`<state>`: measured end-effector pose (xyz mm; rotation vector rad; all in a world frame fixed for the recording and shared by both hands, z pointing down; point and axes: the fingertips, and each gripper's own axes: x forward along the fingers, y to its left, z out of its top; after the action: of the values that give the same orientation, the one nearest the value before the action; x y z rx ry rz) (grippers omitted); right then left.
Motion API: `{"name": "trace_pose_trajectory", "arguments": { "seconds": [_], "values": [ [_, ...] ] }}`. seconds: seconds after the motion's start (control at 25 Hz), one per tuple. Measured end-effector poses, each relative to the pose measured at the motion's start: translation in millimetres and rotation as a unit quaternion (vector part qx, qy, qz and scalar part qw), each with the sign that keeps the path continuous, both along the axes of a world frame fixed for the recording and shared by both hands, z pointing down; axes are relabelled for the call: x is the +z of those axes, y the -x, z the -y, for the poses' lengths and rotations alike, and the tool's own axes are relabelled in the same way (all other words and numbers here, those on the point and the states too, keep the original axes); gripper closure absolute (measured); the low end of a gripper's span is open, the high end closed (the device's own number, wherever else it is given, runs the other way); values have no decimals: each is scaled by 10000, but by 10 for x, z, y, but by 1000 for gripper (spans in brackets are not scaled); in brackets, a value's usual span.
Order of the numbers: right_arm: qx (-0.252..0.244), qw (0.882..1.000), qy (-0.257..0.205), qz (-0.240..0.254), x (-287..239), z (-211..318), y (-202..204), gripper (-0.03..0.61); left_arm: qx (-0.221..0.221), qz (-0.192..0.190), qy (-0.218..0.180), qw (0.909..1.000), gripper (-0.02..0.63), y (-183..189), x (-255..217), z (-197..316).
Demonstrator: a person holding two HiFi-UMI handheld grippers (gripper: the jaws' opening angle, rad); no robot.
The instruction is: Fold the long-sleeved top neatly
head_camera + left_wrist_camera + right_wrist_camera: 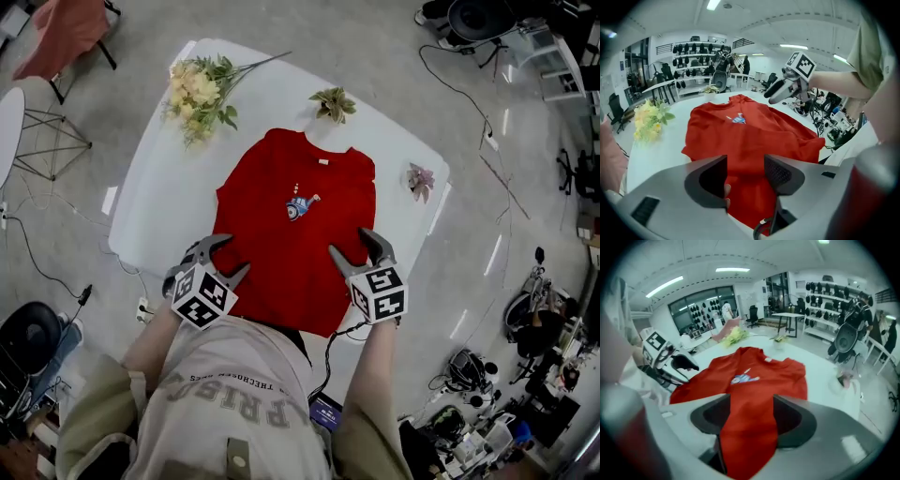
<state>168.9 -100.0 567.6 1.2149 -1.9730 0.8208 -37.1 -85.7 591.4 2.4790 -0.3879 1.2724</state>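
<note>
A red long-sleeved top (286,239) with a small blue print on the chest lies flat on the white table (155,202), collar at the far side, hem hanging over the near edge. Its sleeves do not show at the sides. My left gripper (231,257) hovers at the top's near left edge, jaws apart with nothing pressed between them. My right gripper (349,244) stands at the near right edge, also open. In the left gripper view the top (750,131) shows through the gap of the left gripper (745,174). In the right gripper view red cloth (754,380) runs under the right gripper (751,420).
A bunch of yellow flowers (199,92) lies at the table's far left, a small green sprig (334,103) beyond the collar, a pink flower (420,178) at the right edge. Cables and equipment litter the floor at the right; a chair (58,37) stands far left.
</note>
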Motion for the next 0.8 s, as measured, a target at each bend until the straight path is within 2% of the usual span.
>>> {"name": "trace_pose_trajectory", "arguments": {
  "seconds": [0.12,0.2,0.36,0.4,0.44,0.48,0.52,0.68,0.8],
  "values": [
    [-352,9967,656,310,221,-704,576,304,317,-62,175,9993,383,32,27,-274],
    [-297,9939,1005,354,411,-1064,801,304,561,-60,214,9982,383,70,48,-405],
    [-90,9900,1406,-29,659,-1443,973,315,1050,-25,175,9943,382,187,81,-556],
    [-32,9899,1411,-107,671,-1466,981,335,1152,-22,179,9932,382,213,88,-584],
    [54,9904,1375,-139,657,-1468,979,396,1249,-15,181,9920,383,234,95,-611],
    [160,9912,1306,-146,619,-1455,963,485,1341,-5,177,9908,383,251,99,-638],
    [270,9921,1216,-149,560,-1437,937,515,1424,1,168,9897,383,264,101,-661],
    [703,9942,796,-162,219,-1387,729,534,1601,-38,140,9870,383,266,81,-719],
    [997,9926,660,-234,113,-1405,485,534,1502,-18,204,9884,383,260,104,-756]
  ]
}}
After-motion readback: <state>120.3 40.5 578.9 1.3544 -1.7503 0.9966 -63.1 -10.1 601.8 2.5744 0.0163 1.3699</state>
